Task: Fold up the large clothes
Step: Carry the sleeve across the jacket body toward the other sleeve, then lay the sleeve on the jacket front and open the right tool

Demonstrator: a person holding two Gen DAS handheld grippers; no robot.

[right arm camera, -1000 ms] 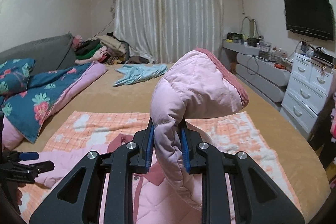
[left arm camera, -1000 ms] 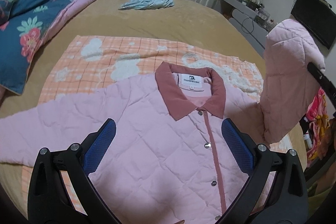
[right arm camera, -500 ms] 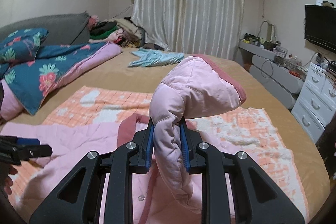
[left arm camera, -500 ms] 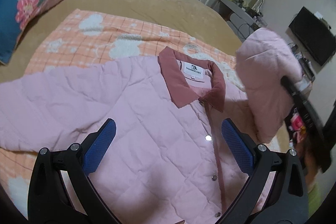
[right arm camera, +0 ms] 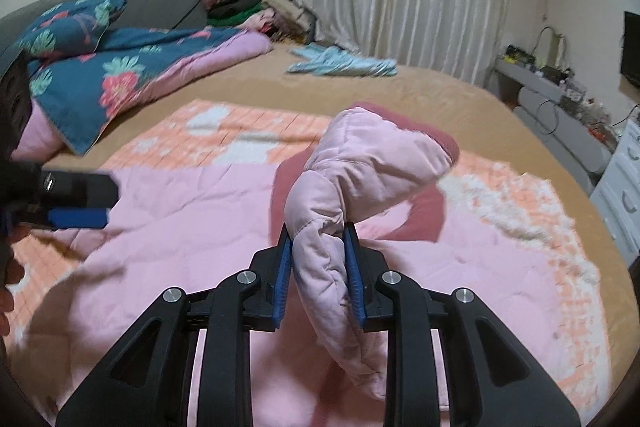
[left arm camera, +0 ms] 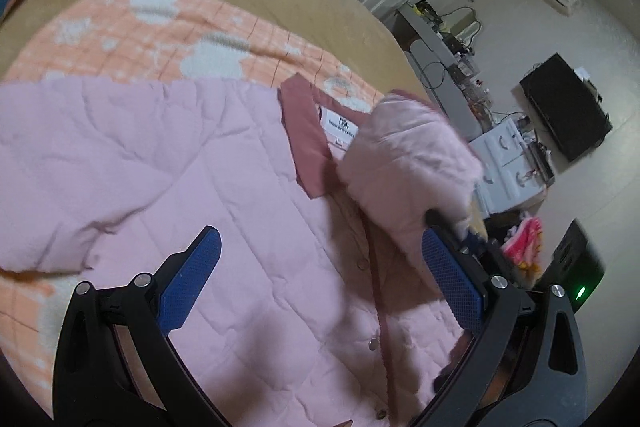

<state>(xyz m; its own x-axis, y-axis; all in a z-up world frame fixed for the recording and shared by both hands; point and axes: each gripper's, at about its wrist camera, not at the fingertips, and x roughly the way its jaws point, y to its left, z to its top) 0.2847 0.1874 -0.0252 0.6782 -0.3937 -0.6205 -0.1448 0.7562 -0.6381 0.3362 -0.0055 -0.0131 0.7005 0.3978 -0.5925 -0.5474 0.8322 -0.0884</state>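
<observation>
Right tongs (right arm camera: 318,267) clenched on jacket sleeve (right arm camera: 360,179), lifted to fold inward; left tongs (left arm camera: 320,283) released above jacket body (left arm camera: 240,227).

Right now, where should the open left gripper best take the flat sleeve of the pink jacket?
Probably the cuff end of the flat sleeve, approached from above: it lies spread on the orange blanket, its edge exposed, while the left gripper hangs open.

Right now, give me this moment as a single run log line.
right tool: shut on jacket sleeve, lifted over collar | left tool: open, above pink quilted jacket | jacket flat on checked blanket
</observation>
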